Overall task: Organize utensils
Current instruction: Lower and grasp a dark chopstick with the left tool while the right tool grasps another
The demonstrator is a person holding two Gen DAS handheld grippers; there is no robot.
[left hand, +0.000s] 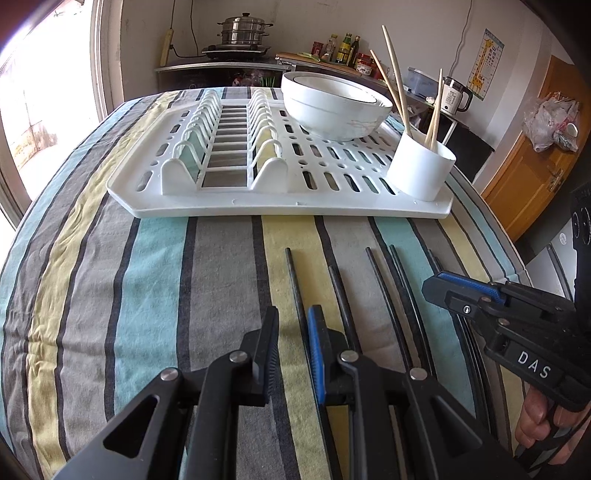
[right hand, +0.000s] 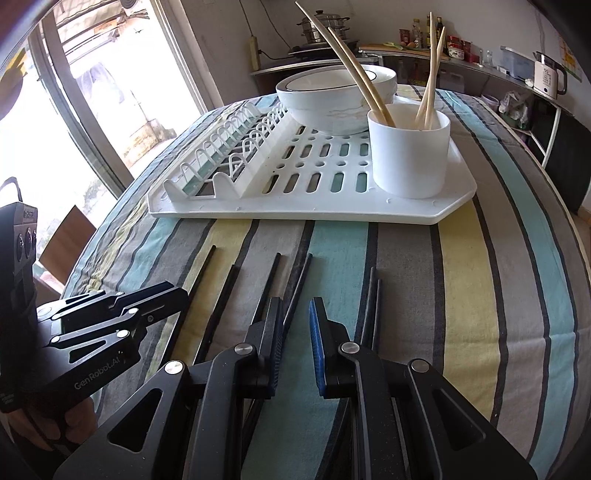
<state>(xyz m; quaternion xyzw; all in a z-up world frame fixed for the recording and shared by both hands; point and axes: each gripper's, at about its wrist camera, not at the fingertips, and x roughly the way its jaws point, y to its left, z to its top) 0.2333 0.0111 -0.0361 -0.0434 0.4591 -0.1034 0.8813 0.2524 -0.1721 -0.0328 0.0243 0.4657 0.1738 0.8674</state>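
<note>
Several black chopsticks lie side by side on the striped tablecloth in front of a white drying rack. At the rack's near right corner a white cup holds several wooden chopsticks. My left gripper hovers over the leftmost black chopsticks with a narrow gap between its jaws and nothing gripped. My right gripper is over the chopsticks further right, also narrowly open and holding nothing.
Stacked white bowls sit on the rack behind the cup. The table's right edge drops off near the right gripper. A counter with a steamer pot and a kettle runs along the far wall.
</note>
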